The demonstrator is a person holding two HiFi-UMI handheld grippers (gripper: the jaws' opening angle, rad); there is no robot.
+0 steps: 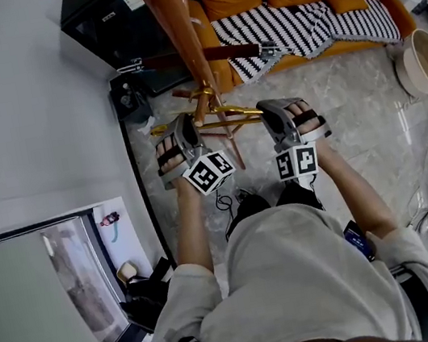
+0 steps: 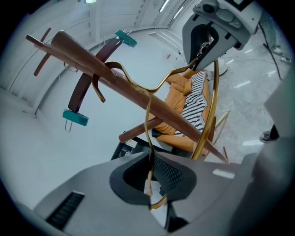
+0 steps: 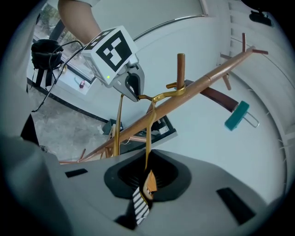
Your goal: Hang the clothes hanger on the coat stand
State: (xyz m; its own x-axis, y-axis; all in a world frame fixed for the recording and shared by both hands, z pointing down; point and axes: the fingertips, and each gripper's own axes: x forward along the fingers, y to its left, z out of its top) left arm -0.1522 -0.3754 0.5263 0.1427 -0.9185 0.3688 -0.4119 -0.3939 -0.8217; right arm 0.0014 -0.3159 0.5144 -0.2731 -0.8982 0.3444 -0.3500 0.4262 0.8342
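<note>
While L gripper (image 2: 154, 186) & R gripper (image 3: 145, 189) clamp hanger (image 2: 147, 133), hook (image 3: 167, 95) over stand (image 3: 216, 69)

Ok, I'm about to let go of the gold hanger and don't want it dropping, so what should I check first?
1. Left gripper shut on the gold hanger: ok, the wire runs between its closed jaws.
2. Right gripper shut on the same hanger: ok.
3. Hook brought to the peg of the coat stand: ok, it lies at the peg's base.
4. Hook seated well enough to carry the hanger alone: cannot tell.
5. Dark hanger with teal clips apart from the gold one: ok, it hangs further along the stand.
</note>
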